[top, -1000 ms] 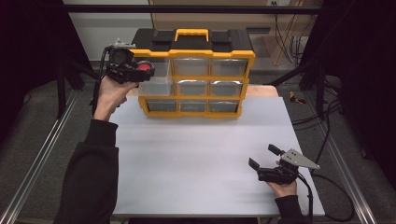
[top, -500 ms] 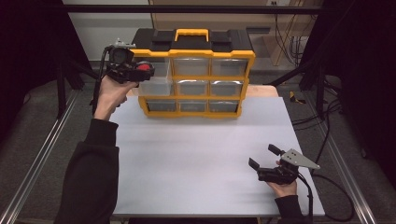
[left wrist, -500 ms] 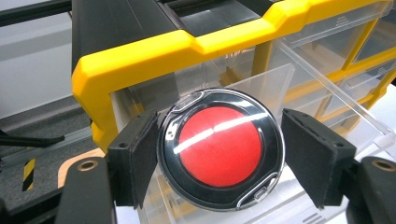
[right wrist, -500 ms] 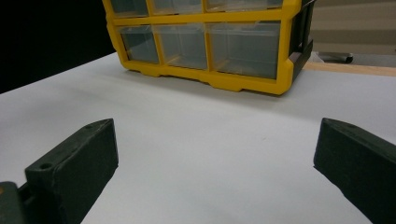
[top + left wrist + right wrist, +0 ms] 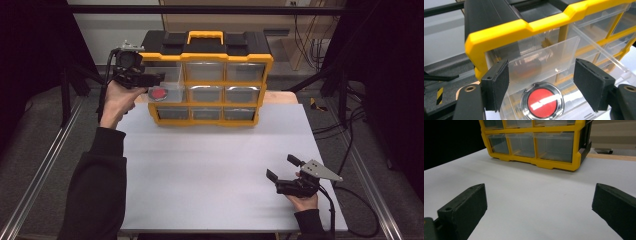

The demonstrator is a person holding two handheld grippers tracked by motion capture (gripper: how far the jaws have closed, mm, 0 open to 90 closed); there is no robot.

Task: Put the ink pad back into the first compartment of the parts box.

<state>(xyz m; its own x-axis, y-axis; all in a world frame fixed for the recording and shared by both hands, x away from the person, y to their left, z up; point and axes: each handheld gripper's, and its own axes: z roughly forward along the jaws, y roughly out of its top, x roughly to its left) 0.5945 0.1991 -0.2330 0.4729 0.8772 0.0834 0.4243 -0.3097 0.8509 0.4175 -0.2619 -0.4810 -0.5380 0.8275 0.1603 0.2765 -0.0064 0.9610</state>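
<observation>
A yellow and black organizer (image 5: 210, 57) with clear drawers stands at the back of the white table (image 5: 215, 165). Its left middle drawer (image 5: 167, 95) is pulled out, and a red disc with a silver rim (image 5: 159, 93) lies inside it. My left gripper (image 5: 154, 78) hovers open at the organizer's top left corner, just above that drawer. In the left gripper view the open gripper (image 5: 541, 82) frames the upper drawer's clear front, with the red disc (image 5: 542, 102) below. My right gripper (image 5: 282, 168) rests open and empty at the table's front right, and its own view shows the gripper (image 5: 539, 202) facing the organizer (image 5: 536, 145).
Metal frame rails (image 5: 45, 165) run along both sides of the table. Cables (image 5: 350, 215) trail off its right edge. A wooden board (image 5: 282, 97) shows behind the organizer's right side.
The red disc has left my left gripper and now lies in the pulled-out drawer. The left jaws have opened. The right gripper has not moved.
</observation>
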